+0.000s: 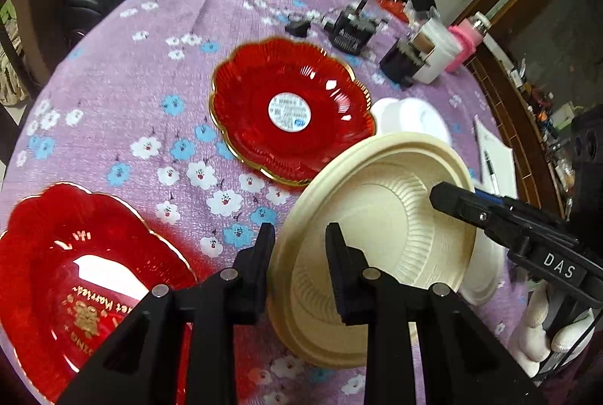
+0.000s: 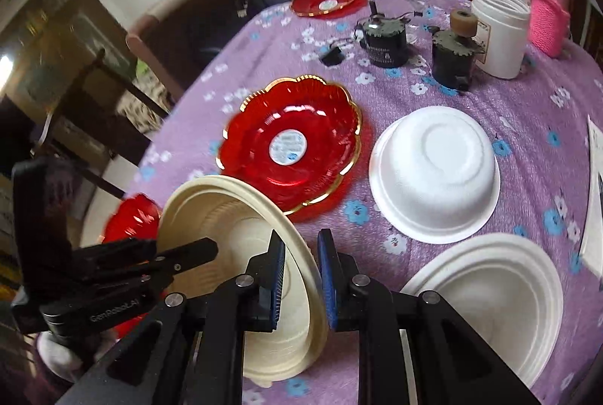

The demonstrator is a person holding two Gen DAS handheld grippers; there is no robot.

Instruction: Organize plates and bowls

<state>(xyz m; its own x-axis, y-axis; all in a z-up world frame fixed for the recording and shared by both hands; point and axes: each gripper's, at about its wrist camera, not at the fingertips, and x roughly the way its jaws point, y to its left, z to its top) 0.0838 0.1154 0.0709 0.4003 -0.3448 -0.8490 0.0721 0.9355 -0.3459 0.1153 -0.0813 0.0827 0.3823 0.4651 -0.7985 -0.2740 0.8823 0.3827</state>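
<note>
Straddling the cream bowl (image 2: 241,216) rim, both pairs of jaws.

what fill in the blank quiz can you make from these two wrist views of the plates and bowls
1. Both grippers grip the rim of the ____ bowl.
2. The white foam bowl sits ____ on the tablecloth.
3. The red plate beside it has a ____ rim.
4. The right gripper has ____ pads.

Missing words: cream; upside down; gold; blue

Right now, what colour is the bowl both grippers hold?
Cream bowl, clearest in the right wrist view.
</note>
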